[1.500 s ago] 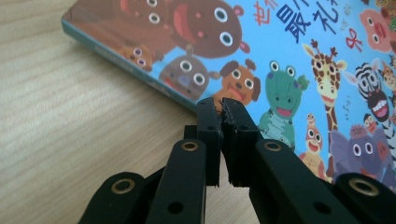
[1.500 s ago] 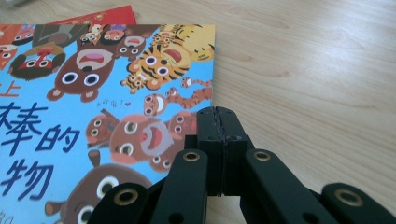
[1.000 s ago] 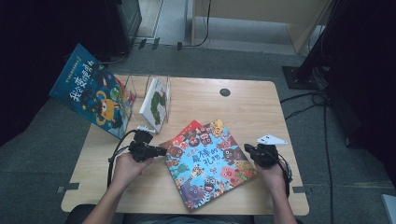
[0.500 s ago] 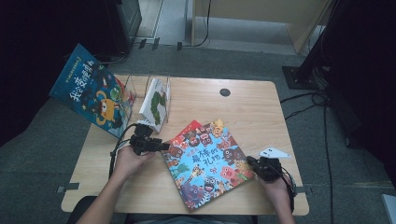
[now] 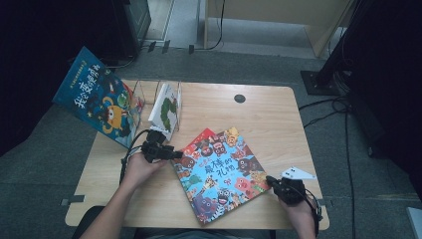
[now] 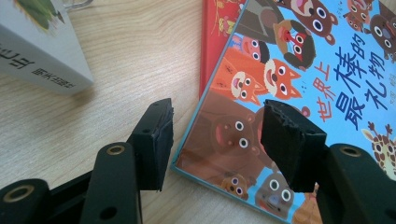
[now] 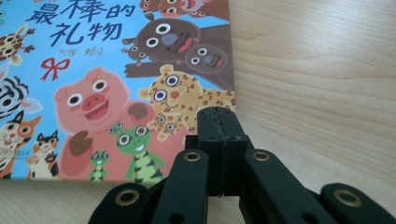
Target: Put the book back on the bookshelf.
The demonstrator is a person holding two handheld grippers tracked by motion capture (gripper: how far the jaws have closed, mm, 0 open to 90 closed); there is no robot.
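Observation:
A colourful animal picture book (image 5: pixel 219 174) lies flat and askew on the wooden table (image 5: pixel 268 119), on top of a red book (image 5: pixel 201 137). My left gripper (image 5: pixel 175 155) is at its left edge. In the left gripper view the gripper (image 6: pixel 215 135) is open, its jaws just having been opening; the book (image 6: pixel 303 70) has its edge in the gap, one pad (image 6: pixel 156 135) over bare wood, nothing pressing. My right gripper (image 5: pixel 272 181) is shut on nothing by the book's near right corner. In the right gripper view that gripper (image 7: pixel 219 121) rests at the book's (image 7: pixel 93 70) edge.
A white book (image 5: pixel 166 104) stands in a wire rack (image 5: pixel 144 92) at the table's back left. A large blue book (image 5: pixel 97 102) leans off the left side. A round cable hole (image 5: pixel 240 98) sits near the far edge. Cables trail over the floor at right.
The left gripper's jaws have opened at the book's left edge. The right hand has drawn back toward the table's near edge, its gripper still shut. The book lies as before.

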